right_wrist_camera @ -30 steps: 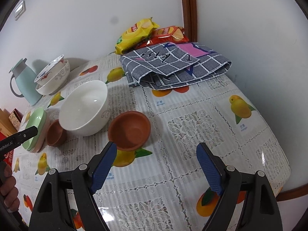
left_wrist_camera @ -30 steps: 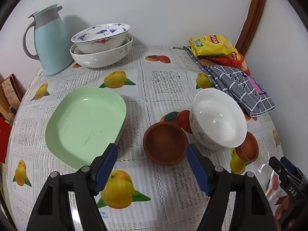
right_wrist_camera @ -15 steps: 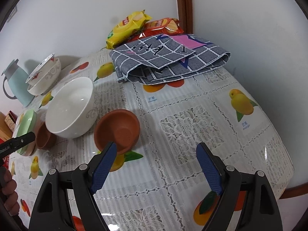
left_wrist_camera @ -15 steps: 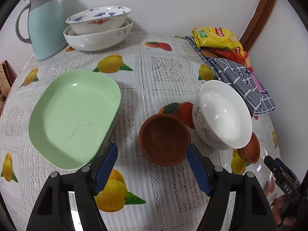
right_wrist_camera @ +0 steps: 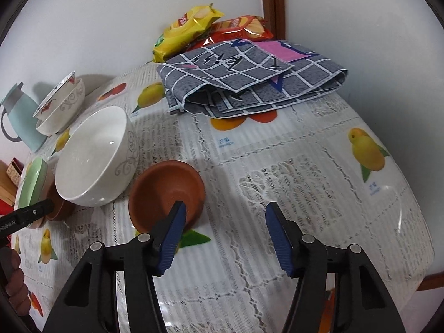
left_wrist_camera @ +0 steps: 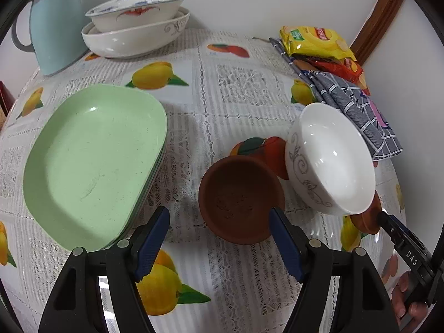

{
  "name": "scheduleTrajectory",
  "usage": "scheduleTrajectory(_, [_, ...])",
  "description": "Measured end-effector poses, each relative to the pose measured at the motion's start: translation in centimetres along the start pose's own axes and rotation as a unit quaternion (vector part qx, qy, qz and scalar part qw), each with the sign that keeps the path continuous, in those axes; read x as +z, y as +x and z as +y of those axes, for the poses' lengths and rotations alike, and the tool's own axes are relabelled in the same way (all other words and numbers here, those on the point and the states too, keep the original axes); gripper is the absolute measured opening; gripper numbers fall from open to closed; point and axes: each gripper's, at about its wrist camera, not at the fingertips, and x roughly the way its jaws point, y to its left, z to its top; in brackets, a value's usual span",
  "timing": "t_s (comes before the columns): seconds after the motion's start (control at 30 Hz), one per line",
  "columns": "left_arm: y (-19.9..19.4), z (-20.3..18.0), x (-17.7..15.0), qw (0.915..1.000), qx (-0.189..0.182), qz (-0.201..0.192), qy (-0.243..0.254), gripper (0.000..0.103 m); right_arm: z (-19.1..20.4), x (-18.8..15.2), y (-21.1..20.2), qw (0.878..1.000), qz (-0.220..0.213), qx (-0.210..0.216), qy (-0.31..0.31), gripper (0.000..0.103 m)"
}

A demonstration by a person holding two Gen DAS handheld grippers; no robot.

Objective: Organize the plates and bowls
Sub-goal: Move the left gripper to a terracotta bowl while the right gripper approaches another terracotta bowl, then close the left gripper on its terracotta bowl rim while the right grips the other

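The round table (left_wrist_camera: 244, 88) wears a glossy lace-patterned cloth printed with lemons and oranges. Largest on it is the stack of pale green plates (left_wrist_camera: 94, 163), matte, speckled, rounded rectangles whose long axis runs from the near-left edge toward the far wall. Behind them, by the wall, two glazed porcelain bowls are nested mouth up: a wide white serving bowl (left_wrist_camera: 133, 38) holding a blue-and-red painted bowl (left_wrist_camera: 138, 8), beside a pale blue jug (left_wrist_camera: 52, 30).

A deep white bowl (left_wrist_camera: 333, 158) with grey scrollwork sits tilted, its mouth tipped toward the green plates, leaning on a small terracotta dish (right_wrist_camera: 166, 191). That dish is tilted too. A second, upright terracotta bowl (left_wrist_camera: 238, 199), round and unglazed, stands just beside the white bowl on the plates' side.

A folded grey checked cloth (right_wrist_camera: 249, 83) and yellow (right_wrist_camera: 188, 27) and red snack packets (right_wrist_camera: 238, 27) lie well apart at the far edge.

The left gripper (left_wrist_camera: 220, 236) holds its blue pads wide apart, empty, its right pad overlapping the upright bowl's near rim. The right gripper (right_wrist_camera: 224, 230) has just been narrowing its jaws; they remain parted, nothing between them, the left pad over the tilted dish's rim.
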Motion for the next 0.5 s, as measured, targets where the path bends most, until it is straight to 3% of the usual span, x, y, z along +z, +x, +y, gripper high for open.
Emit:
scheduleTrajectory(0.37, [1.5,0.6,0.3,0.9998,0.0,0.003,-0.019,0.07,1.5,0.1,2.4,1.0,0.02,-0.007,-0.016,0.06])
scheduleTrajectory(0.5, [1.7,0.3,0.6,0.9998,0.008,-0.003,-0.017,0.056,1.8,0.3,2.6,0.999,0.019,-0.015,-0.023,0.06])
